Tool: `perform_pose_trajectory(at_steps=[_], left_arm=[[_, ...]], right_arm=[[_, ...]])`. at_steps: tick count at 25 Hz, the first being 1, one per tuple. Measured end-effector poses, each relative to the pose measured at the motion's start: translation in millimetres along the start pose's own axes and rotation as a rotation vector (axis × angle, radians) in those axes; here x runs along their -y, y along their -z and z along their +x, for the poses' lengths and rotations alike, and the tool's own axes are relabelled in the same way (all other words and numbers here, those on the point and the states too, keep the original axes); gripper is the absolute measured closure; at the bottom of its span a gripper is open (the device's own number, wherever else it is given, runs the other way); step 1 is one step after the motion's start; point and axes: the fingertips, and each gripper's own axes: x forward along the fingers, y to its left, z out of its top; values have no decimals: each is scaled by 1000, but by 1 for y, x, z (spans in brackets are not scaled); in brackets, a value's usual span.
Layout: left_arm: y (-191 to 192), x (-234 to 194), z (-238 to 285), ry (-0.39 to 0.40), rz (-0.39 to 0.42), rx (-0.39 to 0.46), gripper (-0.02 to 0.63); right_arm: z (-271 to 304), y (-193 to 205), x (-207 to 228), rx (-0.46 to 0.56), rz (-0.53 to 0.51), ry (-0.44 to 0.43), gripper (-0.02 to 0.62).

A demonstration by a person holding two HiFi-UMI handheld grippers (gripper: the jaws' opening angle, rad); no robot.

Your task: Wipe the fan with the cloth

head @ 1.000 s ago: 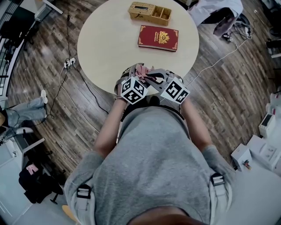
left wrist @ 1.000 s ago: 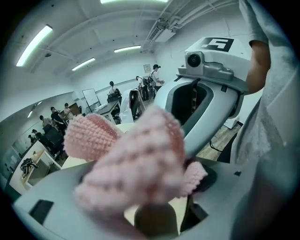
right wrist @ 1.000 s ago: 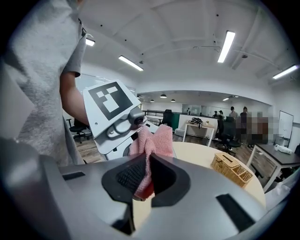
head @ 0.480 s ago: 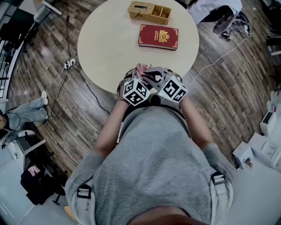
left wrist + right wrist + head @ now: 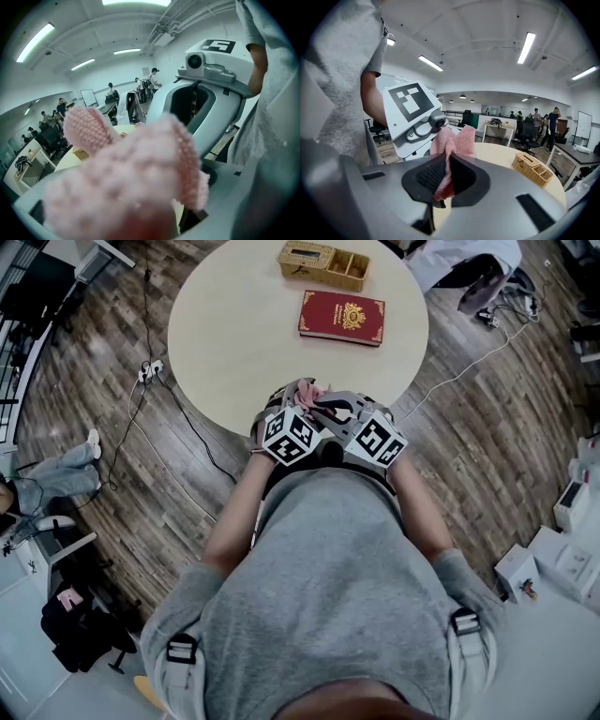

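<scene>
Right gripper (image 5: 443,177) jaws pressed together on the pink cloth (image 5: 453,140), pinching its lower fold; the rest sticks up just beyond the jaw tips; left gripper (image 5: 292,401) sits right behind that bunch, tips meeting the right ones; same cloth fills the space between the left jaws, which close on it; round table (image 5: 234,343) ahead of both jaws; red book (image 5: 341,318) and wicker basket (image 5: 323,265) well beyond.
</scene>
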Motion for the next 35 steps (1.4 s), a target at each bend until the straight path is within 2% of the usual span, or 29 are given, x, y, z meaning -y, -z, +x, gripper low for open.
perform_pose_trajectory(at_steps=[5, 9, 13, 18, 25, 28, 32, 35], left_arm=[[-11, 0, -9, 61, -135, 118, 216], [-30, 4, -22, 152, -284, 271, 215], [-44, -2, -34, 188, -382, 394, 216], [-46, -11, -34, 176, -391, 411, 216], [-46, -10, -28, 193, -375, 401, 216], [-53, -7, -36, 257, -412, 458, 216], [-67, -6, -54, 363, -483, 583, 216], [-72, -11, -64, 392, -522, 650, 216]], right_arm=[[-22, -12, 9, 96, 22, 77, 563], [-43, -24, 31, 231, 135, 175, 563], [-54, -15, 49, 258, 164, 215, 563], [-61, -7, 41, 243, 192, 187, 563], [-59, -17, 27, 296, 223, 86, 563], [-63, -24, 32, 348, 241, 88, 563], [-71, -30, 46, 406, 284, 127, 563], [-72, -31, 50, 407, 285, 132, 563]])
